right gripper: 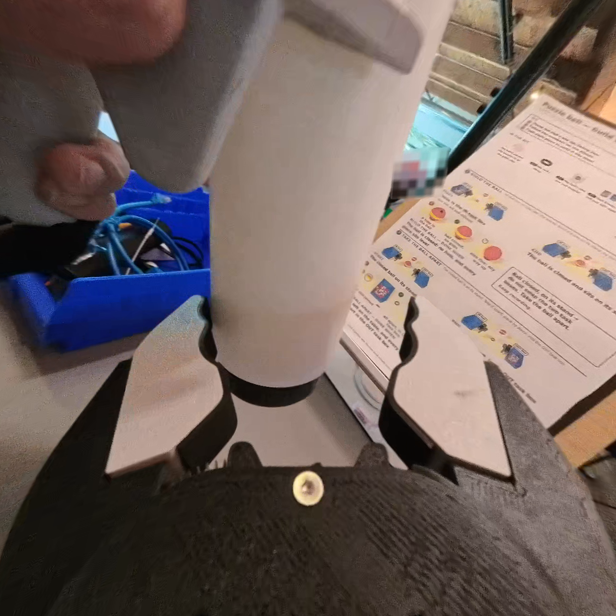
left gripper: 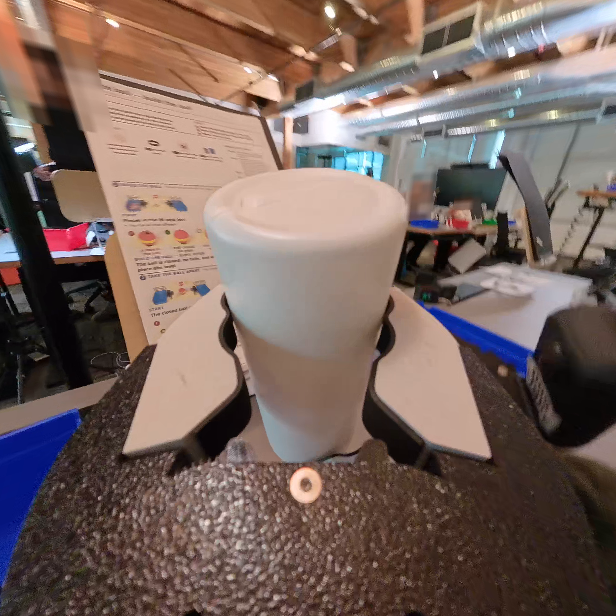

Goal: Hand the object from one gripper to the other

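A white tapered tumbler (left gripper: pixel 303 240) with a black ring at its narrow end is held in the air. My left gripper (left gripper: pixel 306 300) is shut on its body, wide end pointing away from the camera. In the right wrist view the tumbler (right gripper: pixel 293 200) hangs narrow end down between the fingers of my right gripper (right gripper: pixel 308 306). The right gripper is open around it: the left finger (right gripper: pixel 180 360) is at its side and the right finger (right gripper: pixel 440 383) stands clear of it. The left gripper's pale fingers (right gripper: pixel 366 36) and a person's hand (right gripper: pixel 80 176) show at the top.
A blue bin (right gripper: pixel 126 303) with blue cables sits on the table at the left. A printed instruction board (right gripper: pixel 500 260) leans at the right; it also shows in the left wrist view (left gripper: pixel 173 173). A black pole (left gripper: pixel 33 266) stands at the left. A blurred black object (left gripper: pixel 583 376) is at the right edge.
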`<state>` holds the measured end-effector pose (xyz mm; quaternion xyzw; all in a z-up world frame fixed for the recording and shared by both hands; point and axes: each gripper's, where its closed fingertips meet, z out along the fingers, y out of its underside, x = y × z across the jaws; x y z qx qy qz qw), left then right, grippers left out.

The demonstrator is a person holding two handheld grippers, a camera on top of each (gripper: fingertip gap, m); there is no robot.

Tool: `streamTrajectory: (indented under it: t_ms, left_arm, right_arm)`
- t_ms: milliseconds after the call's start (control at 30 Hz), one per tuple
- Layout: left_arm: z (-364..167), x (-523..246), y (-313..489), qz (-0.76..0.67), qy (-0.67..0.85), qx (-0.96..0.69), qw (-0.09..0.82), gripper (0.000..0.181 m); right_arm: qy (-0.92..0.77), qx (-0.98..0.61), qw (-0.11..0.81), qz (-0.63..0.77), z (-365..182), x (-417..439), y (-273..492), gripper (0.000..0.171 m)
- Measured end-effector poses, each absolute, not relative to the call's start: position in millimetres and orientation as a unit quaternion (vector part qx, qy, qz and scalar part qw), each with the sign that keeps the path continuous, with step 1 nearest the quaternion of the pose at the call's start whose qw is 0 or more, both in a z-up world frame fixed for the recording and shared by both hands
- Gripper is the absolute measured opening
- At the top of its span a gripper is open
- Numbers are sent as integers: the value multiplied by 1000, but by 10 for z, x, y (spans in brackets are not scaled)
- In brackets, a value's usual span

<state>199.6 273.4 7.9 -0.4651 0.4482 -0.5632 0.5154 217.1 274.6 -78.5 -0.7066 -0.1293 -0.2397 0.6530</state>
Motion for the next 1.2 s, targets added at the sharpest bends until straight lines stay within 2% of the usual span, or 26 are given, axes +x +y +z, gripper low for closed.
streamTrajectory:
  t_ms: [33, 167, 300, 367, 433, 500, 567, 667, 733, 900, 1000, 1200]
  left_arm:
    - [111, 1979, 2748, -577, 425, -470, 516, 85]
    - [110, 1999, 2692, -592, 418, -467, 506, 85]
    - [85, 1993, 2672, -599, 446, -462, 478, 84]
    - [97, 1969, 2586, -613, 482, -421, 463, 81]
    - [84, 1951, 2495, -625, 515, -388, 440, 99]
    - [15, 1931, 2422, -635, 548, -364, 405, 102]
    - [-29, 1899, 2371, -662, 560, -344, 361, 105]
    - [-144, 1809, 2174, -692, 596, -310, 265, 103]
    - [-243, 1747, 2040, -684, 631, -277, 240, 98]
    - [-322, 1895, 2092, -642, 643, -305, 286, 91]
    - [-411, 2052, 2345, -545, 653, -348, 394, 91]
    - [-408, 2198, 2673, -353, 647, -368, 567, 90]
  right_arm:
    - [-124, -706, 646, -263, -807, 2189, 2776, 107]
    - [-145, -695, 615, -344, -888, 2231, 2824, 97]
    - [-151, -707, 628, -287, -883, 2221, 2777, 91]
    - [-149, -722, 648, -190, -900, 2132, 2750, 90]
    - [-144, -713, 683, -67, -853, 2004, 2702, 90]
    - [-177, -694, 694, 75, -812, 1755, 2565, 91]
    - [-238, -682, 667, 183, -851, 1497, 2367, 91]
    - [-270, -678, 651, 208, -897, 1392, 2255, 91]
    - [-269, -668, 653, 237, -850, 1353, 2228, 90]
    - [-237, -693, 652, 196, -938, 1494, 2294, 87]
    - [-196, -707, 668, 122, -923, 1785, 2332, 102]
    - [-32, -632, 769, 88, -245, 2181, 2234, 99]
